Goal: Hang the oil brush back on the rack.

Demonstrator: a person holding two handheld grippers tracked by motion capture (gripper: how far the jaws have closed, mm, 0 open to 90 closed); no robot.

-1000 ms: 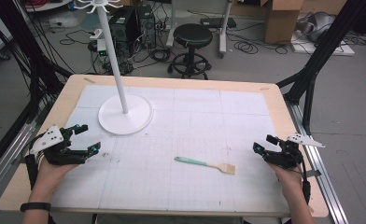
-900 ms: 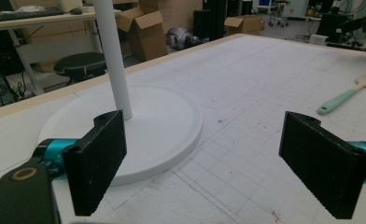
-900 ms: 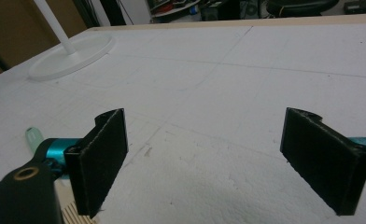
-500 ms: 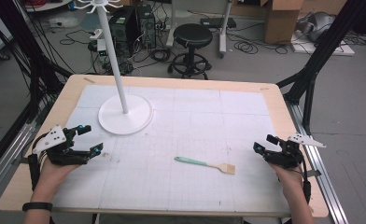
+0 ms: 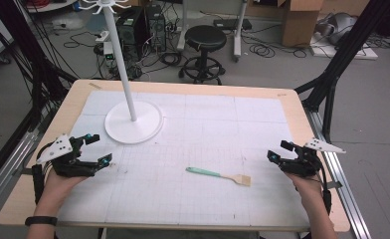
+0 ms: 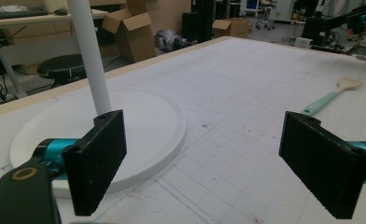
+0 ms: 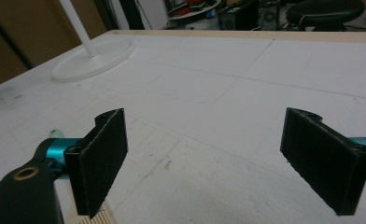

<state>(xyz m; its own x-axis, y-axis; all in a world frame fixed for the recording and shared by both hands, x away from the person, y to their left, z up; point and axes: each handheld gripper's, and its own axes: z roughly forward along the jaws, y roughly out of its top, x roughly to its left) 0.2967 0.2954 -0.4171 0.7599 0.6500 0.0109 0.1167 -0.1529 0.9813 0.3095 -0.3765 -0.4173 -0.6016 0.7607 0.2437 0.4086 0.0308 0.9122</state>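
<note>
So I've got a gripper in each hand, both low over the bench and both empty. My left gripper [image 5: 96,149] sits near the left edge, jaws spread wide apart with nothing between them. In the left gripper view the two black pads [image 6: 97,163] frame the round white base of the stand [image 6: 139,126], which is just ahead of me, and the white pole [image 6: 90,51] goes straight up out of it.

My right gripper [image 5: 280,151] is over by the right edge, jaws also wide apart, nothing clamped. Its grey three-cornered plate sticks out toward the bench's right side. In the right gripper view the stand [image 7: 95,56] is far off toward the far left corner.

The spatula [image 5: 218,175] is lying flat on the white gridded mat [image 5: 208,124], roughly mid-bench toward the near edge, between my two grippers but closer to the right one. Mint-green handle points left, pale wooden blade points right. Neither gripper is touching it. From the left gripper view it shows up off to the right, well apart from my jaws.

The stand's base [image 5: 133,122] sits on the far left part of the mat, upright. Behind the bench there's a black stool [image 5: 205,40] on the floor.
</note>
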